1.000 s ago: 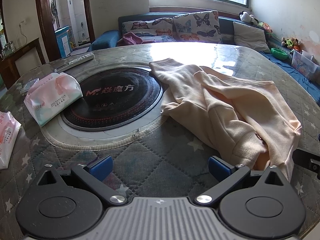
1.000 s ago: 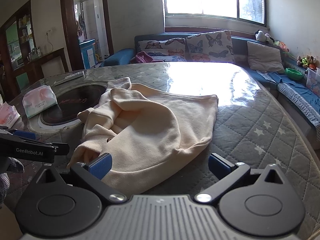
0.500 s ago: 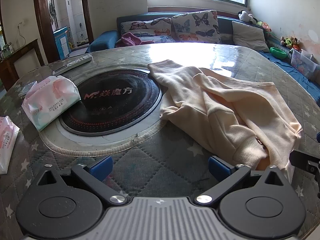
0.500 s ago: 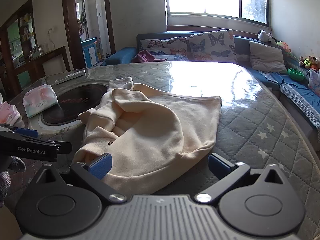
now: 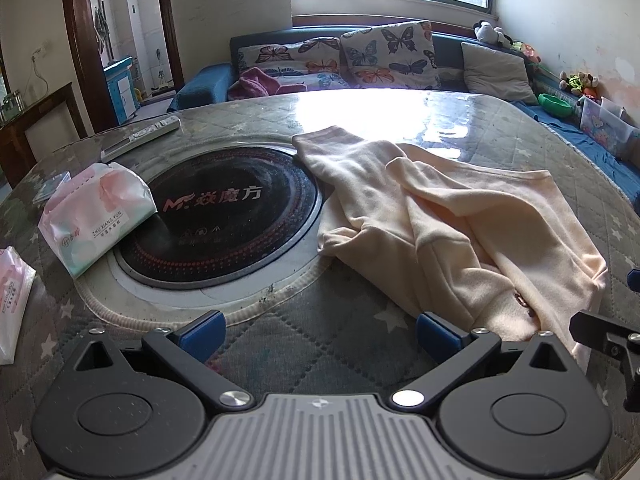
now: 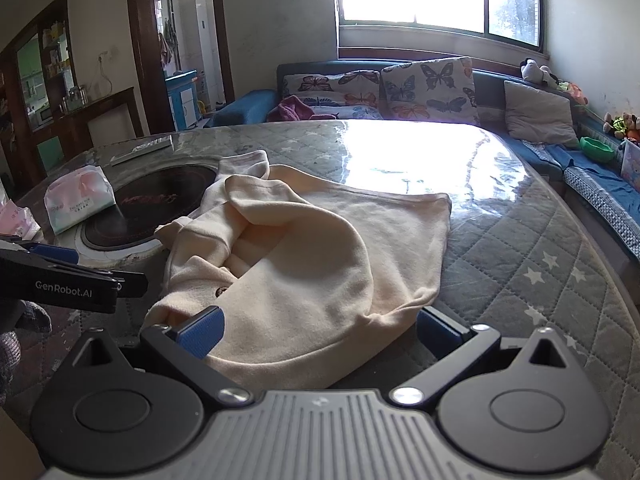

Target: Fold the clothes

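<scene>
A cream fleece garment (image 5: 448, 224) lies crumpled on the quilted round table (image 5: 328, 344), one sleeve reaching over the black cooktop's edge. My left gripper (image 5: 318, 330) stands open above the bare quilt, its right pad close to the garment's near hem. In the right wrist view the same garment (image 6: 304, 264) fills the middle, and my right gripper (image 6: 318, 330) is open with the near hem lying between its blue pads. The left gripper (image 6: 72, 280) shows there at the left edge. The right gripper's tip (image 5: 600, 336) pokes in at the left wrist view's right edge.
A black round cooktop (image 5: 224, 216) is set in the table. Two tissue packs (image 5: 96, 220) (image 5: 12, 304) sit at the left, a remote (image 5: 140, 138) farther back. A blue sofa with butterfly cushions (image 5: 384, 56) lies beyond the table.
Both grippers have drifted slightly forward and the view has risen a little. The right gripper has closed in on the garment's near hem. The garment has not moved.
</scene>
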Demonstrator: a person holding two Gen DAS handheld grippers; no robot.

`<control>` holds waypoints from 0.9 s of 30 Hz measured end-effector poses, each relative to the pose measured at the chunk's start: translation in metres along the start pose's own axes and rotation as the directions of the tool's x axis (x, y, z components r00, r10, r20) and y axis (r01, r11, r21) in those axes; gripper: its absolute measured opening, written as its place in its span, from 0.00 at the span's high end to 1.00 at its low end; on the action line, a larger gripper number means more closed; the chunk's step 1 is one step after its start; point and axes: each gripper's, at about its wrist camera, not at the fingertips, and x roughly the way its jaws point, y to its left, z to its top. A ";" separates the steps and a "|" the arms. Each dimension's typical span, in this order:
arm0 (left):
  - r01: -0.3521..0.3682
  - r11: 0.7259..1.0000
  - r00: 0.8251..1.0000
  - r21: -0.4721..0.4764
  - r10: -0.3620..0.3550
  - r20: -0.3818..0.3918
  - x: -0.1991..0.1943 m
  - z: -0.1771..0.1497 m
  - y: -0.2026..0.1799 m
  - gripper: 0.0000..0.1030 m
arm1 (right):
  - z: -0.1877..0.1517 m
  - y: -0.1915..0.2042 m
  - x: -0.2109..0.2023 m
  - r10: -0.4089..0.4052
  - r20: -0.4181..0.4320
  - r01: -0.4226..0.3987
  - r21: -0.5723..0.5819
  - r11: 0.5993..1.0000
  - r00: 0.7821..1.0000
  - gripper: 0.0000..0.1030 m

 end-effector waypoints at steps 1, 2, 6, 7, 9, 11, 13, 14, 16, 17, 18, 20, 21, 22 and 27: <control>0.000 1.000 1.000 0.002 0.000 0.001 0.000 0.001 0.000 0.00 | 0.001 0.000 0.001 0.000 -0.001 0.000 0.000 1.000 1.000 0.00; 0.001 1.000 1.000 0.004 -0.001 0.001 0.001 0.002 0.000 0.00 | 0.001 0.000 0.002 0.000 -0.002 0.000 -0.001 1.000 1.000 0.00; 0.002 1.000 1.000 0.007 -0.002 0.004 0.003 0.007 0.000 0.00 | 0.003 0.000 0.006 0.000 -0.006 0.000 -0.007 1.000 1.000 0.00; 0.004 1.000 1.000 0.007 -0.004 0.004 0.004 0.008 0.000 0.00 | 0.003 0.000 0.007 0.001 -0.007 -0.001 -0.007 1.000 1.000 0.00; 0.008 1.000 1.000 0.006 -0.008 0.004 0.005 0.011 0.000 0.00 | 0.005 -0.001 0.009 0.001 -0.009 -0.001 -0.007 1.000 1.000 0.00; 0.014 1.000 1.000 0.009 -0.014 0.005 0.007 0.014 0.000 0.00 | 0.007 -0.002 0.011 0.001 -0.011 -0.002 -0.008 1.000 1.000 0.00; 0.020 1.000 1.000 0.016 -0.020 0.010 0.007 0.017 -0.001 0.00 | 0.009 -0.003 0.014 0.003 -0.011 -0.003 -0.012 1.000 1.000 0.00; 0.025 0.999 1.000 0.020 -0.025 0.013 0.007 0.019 -0.002 0.00 | 0.010 -0.003 0.015 0.002 -0.012 -0.003 -0.014 1.000 1.000 0.00; 0.032 0.999 0.999 0.026 -0.032 0.019 0.007 0.023 -0.003 0.00 | 0.013 -0.004 0.018 -0.001 -0.014 0.000 -0.020 1.000 1.000 0.00; 0.033 0.999 0.999 0.030 -0.034 0.022 0.007 0.025 -0.004 0.00 | 0.014 -0.004 0.019 -0.002 -0.013 0.002 -0.022 1.000 1.000 0.00; 0.034 0.999 0.999 0.034 -0.035 0.026 0.007 0.027 -0.005 0.00 | 0.016 -0.005 0.021 -0.004 -0.012 0.003 -0.023 1.000 1.000 0.00; 0.041 0.998 0.999 0.046 -0.043 0.033 0.007 0.032 -0.008 0.00 | 0.020 -0.007 0.025 -0.004 -0.011 0.004 -0.025 1.000 1.000 0.00; 0.047 0.998 0.998 0.051 -0.049 0.036 0.008 0.035 -0.010 0.00 | 0.022 -0.009 0.027 -0.003 -0.011 0.003 -0.026 1.000 1.000 0.00; 0.050 0.997 0.998 0.057 -0.052 0.038 0.008 0.037 -0.012 0.00 | 0.025 -0.010 0.029 -0.002 -0.011 0.002 -0.027 1.000 1.000 0.00; 0.072 0.993 0.996 0.096 -0.077 0.051 0.011 0.048 -0.023 0.00 | 0.035 -0.015 0.040 -0.007 -0.014 0.007 -0.039 0.999 1.000 0.00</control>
